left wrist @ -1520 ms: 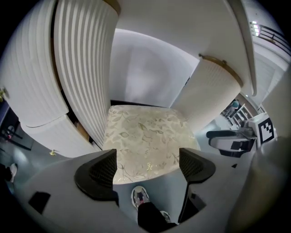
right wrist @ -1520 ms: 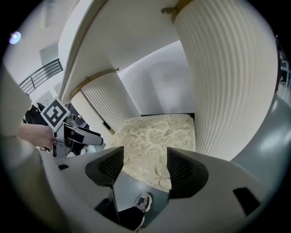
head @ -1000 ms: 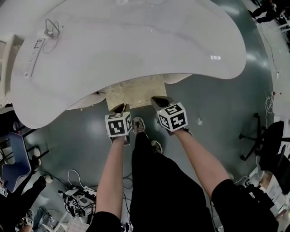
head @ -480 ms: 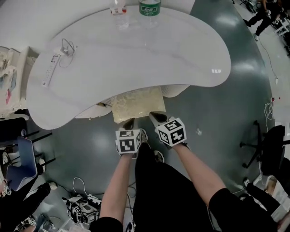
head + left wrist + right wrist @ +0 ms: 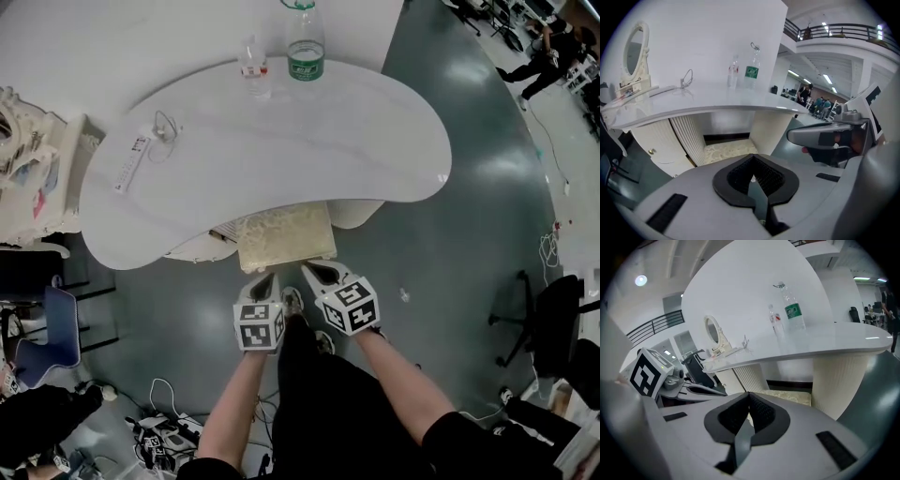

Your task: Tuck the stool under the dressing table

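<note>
Stool (image 5: 284, 236) is sitting mostly under the tabletop (image 5: 281, 141), at 12 o'clock from both tongs, with its near edge poking out. Left tongs (image 5: 265, 279) and right tongs (image 5: 314, 272) are pressed together, pinching nothing. Stool is looking rigid, soft-topped and likely heavyish, so the seat's firm near edge is looking like the place to push.

Head view: bright, even overhead light. White tabletop (image 5: 281, 141) near overexposed, small glint at right rim. Glossy floor (image 5: 450, 262) shows soft pale glare patches. Lines bend at edges. Both gripper views: fisheye circle, black corners. Strip lights (image 5: 828, 77) glow upper right in left gripper view, round lamp (image 5: 641, 280) flares in right gripper view. Recess under tabletop shaded. Left gripper (image 5: 752, 179), right gripper (image 5: 749, 414) close to lens, soft.
</note>
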The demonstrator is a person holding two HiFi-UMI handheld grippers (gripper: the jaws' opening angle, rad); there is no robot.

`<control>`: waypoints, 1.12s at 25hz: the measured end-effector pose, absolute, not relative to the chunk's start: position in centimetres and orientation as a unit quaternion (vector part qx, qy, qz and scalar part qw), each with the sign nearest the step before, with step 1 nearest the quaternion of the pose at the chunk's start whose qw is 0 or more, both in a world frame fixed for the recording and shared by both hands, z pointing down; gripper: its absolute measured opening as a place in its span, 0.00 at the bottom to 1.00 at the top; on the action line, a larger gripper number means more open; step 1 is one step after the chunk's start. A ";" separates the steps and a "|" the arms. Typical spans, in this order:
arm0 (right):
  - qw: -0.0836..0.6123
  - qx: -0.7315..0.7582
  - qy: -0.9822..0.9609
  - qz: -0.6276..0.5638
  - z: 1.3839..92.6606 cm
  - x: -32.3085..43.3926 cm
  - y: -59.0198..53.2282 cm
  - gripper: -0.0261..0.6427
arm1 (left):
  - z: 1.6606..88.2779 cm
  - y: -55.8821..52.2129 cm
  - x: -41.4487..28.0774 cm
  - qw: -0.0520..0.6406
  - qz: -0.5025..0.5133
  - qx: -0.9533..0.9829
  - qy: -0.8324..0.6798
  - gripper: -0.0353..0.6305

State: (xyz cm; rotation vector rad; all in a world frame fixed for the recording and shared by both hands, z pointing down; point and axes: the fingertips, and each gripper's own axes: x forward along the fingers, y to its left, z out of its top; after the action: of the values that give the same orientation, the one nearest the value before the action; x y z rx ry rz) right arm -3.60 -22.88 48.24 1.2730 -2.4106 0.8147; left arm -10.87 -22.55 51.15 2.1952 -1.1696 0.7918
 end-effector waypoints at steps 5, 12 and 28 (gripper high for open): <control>0.138 0.441 -0.846 0.266 44.9 -4.2 -21.2 0.05 | 47.8 -21.1 -10.9 0.247 0.282 0.820 -0.432 0.06; 0.117 0.444 -0.853 0.250 40.3 -4.2 -18.5 0.05 | 42.9 -19.2 -11.6 0.234 0.263 0.818 -0.455 0.06; 0.074 0.449 -0.869 0.193 30.6 -2.1 -13.6 0.05 | 32.5 -13.2 -9.4 0.162 0.238 0.846 -0.448 0.06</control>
State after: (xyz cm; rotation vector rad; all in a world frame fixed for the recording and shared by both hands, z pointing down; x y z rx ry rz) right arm -2.08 -13.60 30.59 1.3495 -2.6094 0.5802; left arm -9.36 -13.17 32.53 2.4136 -1.2794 0.6804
